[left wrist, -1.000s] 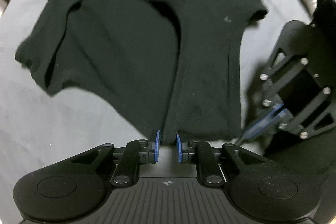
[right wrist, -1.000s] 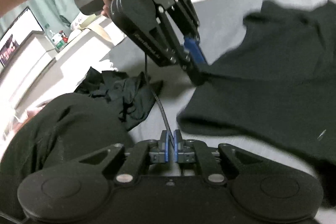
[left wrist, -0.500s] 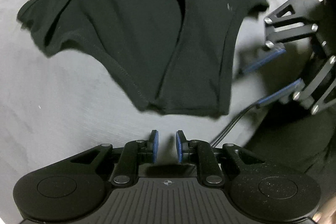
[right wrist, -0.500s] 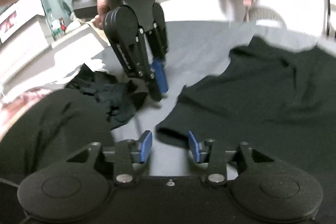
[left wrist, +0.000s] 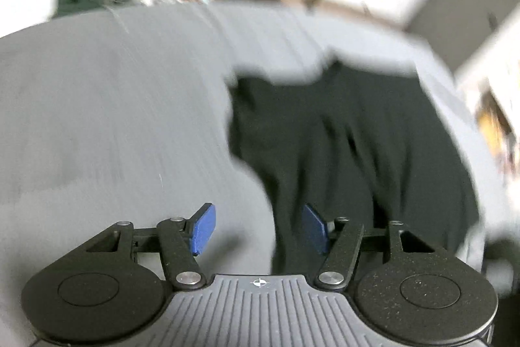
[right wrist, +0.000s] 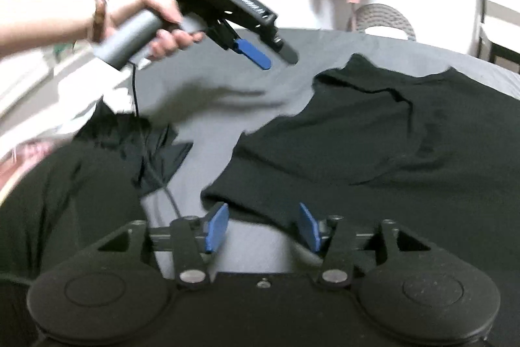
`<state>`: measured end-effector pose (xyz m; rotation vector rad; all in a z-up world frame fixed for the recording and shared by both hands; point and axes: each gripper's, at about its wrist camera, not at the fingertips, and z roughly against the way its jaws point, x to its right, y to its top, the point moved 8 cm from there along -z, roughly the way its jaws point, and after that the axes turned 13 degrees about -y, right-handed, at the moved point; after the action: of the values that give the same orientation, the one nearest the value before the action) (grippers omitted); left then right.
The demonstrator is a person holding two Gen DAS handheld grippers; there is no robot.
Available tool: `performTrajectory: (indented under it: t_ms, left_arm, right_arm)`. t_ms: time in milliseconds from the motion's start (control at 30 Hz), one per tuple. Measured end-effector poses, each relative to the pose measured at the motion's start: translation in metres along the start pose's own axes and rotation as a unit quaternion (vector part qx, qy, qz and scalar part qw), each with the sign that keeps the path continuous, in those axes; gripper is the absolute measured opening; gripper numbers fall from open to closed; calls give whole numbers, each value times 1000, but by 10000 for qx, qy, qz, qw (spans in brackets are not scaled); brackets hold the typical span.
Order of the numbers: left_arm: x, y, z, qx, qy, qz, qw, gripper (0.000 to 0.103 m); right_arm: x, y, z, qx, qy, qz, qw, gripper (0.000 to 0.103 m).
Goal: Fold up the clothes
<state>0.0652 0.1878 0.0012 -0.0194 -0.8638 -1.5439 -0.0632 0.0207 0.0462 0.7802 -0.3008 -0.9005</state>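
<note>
black t-shirt (right wrist: 373, 132) lies flat on the grey worktop (right wrist: 227, 86), its hem just ahead of the released right gripper (right wrist: 261, 228); left gripper (left wrist: 256, 228) released, raised above the worktop beside the shirt.

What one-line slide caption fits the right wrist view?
Both grippers open: right gripper near the black shirt's hem, left gripper raised above the grey surface.
</note>
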Motion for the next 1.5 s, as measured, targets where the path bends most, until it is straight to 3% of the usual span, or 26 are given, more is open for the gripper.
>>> performTrajectory:
  t_ms: [67,167,433,533,633,667,733,767,867,1000,1067,1133,1400,1500]
  left_arm:
    - [-9,26,-8,376,119,213,9990,61]
    - [-13,51,-37,505,497,41,9975,61]
    - [-10,77,-97,174,562,-224,9980,58]
    - [-6,80,-103,92,423,-299,9986,47]
    - [0,76,-109,-33,433,-507,9978,27]
    - [2,73,-111,-65,447,-602,9972,26]
    - [0,73,-110,53,461,-545,9974,21]
    - [-2,73,-109,118,468,-508,9975,11]
    - [2,75,-106,283,740,-816,9935,4]
    - [9,87,-94,734,1084,-1042,9859,3]
    - [2,89,-90,687,1281,-890,9854,3]
    - [-10,89,-93,495,1791,-888,9786,4]
    - [-6,92,-107,366,2183,-1323,9662,5]
    - [-7,97,-101,293,2351,-1217,9639,33]
  right_arm:
    - [7,4,2,56,26,-177,9998,51]
    - [13,5,2,125,76,-251,9996,51]
    - [35,4,-2,40,127,-505,9986,52]
    - [43,8,0,106,177,-692,9974,54]
    - [50,10,2,159,193,-816,9963,55]
    - [52,10,3,158,192,-843,9961,55]
    - [56,11,3,167,191,-900,9956,55]
    - [56,11,3,174,200,-928,9953,55]
    - [57,11,4,201,198,-950,9951,56]
    - [54,11,4,196,193,-936,9952,57]
    - [53,11,5,207,214,-934,9952,57]
    - [50,11,5,214,236,-911,9953,57]
    - [52,9,2,159,128,-858,9961,59]
    - [54,7,2,113,-56,-703,9974,60]
